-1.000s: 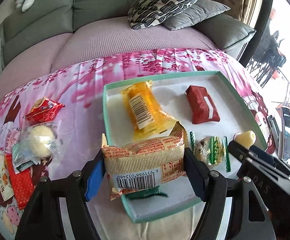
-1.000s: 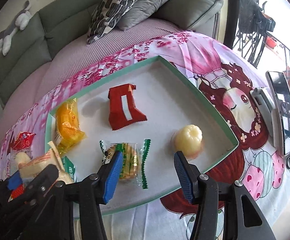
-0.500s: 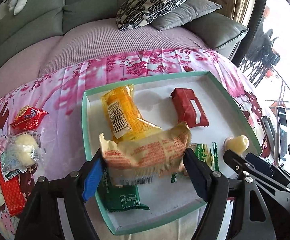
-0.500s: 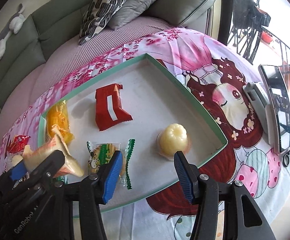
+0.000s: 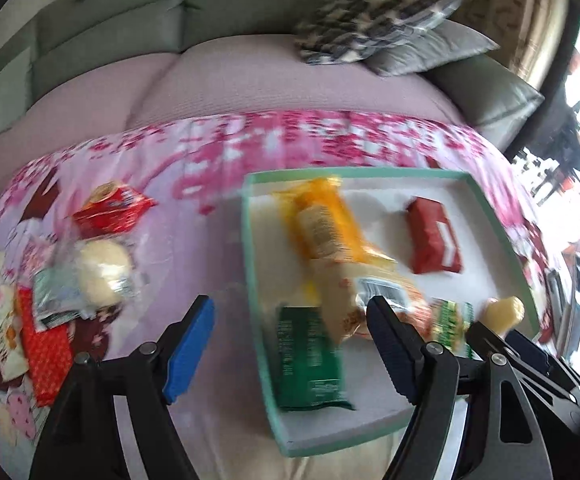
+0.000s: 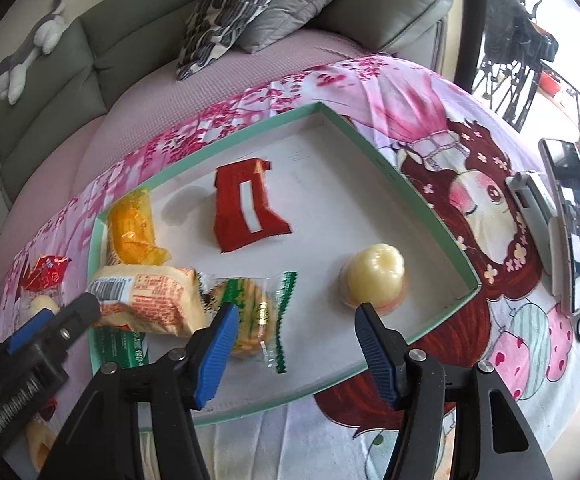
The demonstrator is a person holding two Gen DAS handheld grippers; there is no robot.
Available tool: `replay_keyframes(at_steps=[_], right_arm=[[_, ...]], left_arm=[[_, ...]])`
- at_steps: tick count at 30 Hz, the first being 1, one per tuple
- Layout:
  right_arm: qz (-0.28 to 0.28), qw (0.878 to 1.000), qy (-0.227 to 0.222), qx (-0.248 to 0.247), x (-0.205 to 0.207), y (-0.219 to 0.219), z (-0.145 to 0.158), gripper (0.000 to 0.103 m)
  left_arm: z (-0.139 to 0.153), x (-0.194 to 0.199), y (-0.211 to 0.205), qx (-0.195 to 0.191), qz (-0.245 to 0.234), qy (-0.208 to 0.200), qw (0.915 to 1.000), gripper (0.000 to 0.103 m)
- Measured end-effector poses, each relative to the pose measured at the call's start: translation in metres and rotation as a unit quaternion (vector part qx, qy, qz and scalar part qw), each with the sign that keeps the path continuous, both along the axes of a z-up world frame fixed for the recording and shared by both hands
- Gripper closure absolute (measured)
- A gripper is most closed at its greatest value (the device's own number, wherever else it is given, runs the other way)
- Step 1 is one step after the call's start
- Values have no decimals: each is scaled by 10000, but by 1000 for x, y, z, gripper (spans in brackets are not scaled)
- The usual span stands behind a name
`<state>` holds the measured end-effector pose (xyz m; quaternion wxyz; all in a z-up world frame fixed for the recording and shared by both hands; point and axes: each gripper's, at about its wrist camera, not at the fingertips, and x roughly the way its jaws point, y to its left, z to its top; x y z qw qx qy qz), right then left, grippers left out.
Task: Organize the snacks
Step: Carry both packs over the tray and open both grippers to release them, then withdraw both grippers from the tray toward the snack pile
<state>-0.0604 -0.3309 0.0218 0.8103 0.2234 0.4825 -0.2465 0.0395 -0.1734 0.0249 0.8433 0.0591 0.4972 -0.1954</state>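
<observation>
A teal tray (image 5: pixel 250 240) (image 6: pixel 430 208) on the pink cloth holds an orange packet (image 5: pixel 322 220), a red packet (image 5: pixel 434 240), a green packet (image 5: pixel 306 360), a green-edged cookie wrapper (image 6: pixel 250 312) and a yellow jelly cup (image 6: pixel 376 276). The beige snack packet (image 5: pixel 346 292) (image 6: pixel 150 296) lies loose in the tray across the orange and green ones. My left gripper (image 5: pixel 290 344) straddles the tray's left rim, its jaws opening, gripping nothing. My right gripper (image 6: pixel 296 352) hangs over the tray's near edge between cookie and jelly cup, jaws opening, nothing held.
Left of the tray on the cloth lie a red snack bag (image 5: pixel 110 208), a round cake in clear wrap (image 5: pixel 98 272) and a flat red packet (image 5: pixel 46 352). A phone (image 6: pixel 574 220) lies right of the tray. Sofa cushions (image 6: pixel 242 8) sit behind.
The left gripper let go of the beige packet, which now rests in the tray, and shifted left off it. The right jaws have spread wider.
</observation>
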Motion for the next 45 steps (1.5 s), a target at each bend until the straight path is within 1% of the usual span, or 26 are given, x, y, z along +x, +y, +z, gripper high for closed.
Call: replay_keyframes(at_steps=[4, 5, 6, 9, 11, 14, 17, 21, 28, 40, 45], right_arm=[[152, 9999, -27, 7, 4, 8, 0, 37], [191, 9998, -39, 5, 5, 9, 0, 31], [233, 9997, -64, -3, 6, 12, 0, 28], [290, 9995, -91, -22, 8, 15, 1, 27], [317, 9995, -86, -20, 9, 17, 1, 27], [319, 9995, -78, -15, 9, 17, 0, 27], [308, 9995, -76, -10, 9, 17, 0, 27], [315, 9995, -80, -9, 9, 17, 0, 26], [288, 9996, -70, -12, 9, 16, 0, 26], [329, 9994, -65, -37, 10, 19, 0, 25], [335, 9994, -84, -40, 10, 19, -1, 25]], left_arm=[[-2, 9, 19, 44, 374, 76, 9993, 20], [-2, 10, 23, 30, 429, 87, 9990, 20], [-2, 12, 28, 1, 501, 104, 9987, 20], [1, 15, 36, -102, 633, 108, 9979, 20], [1, 16, 40, -89, 712, 93, 9974, 20], [-4, 18, 42, -38, 742, 177, 9971, 20], [-8, 19, 39, 7, 709, 231, 9972, 20], [-7, 15, 32, 44, 543, 174, 9984, 20], [-12, 10, 19, 164, 297, 230, 9992, 20], [-20, 7, 10, 307, 140, 296, 9990, 20], [-18, 8, 14, 275, 203, 285, 9990, 20]])
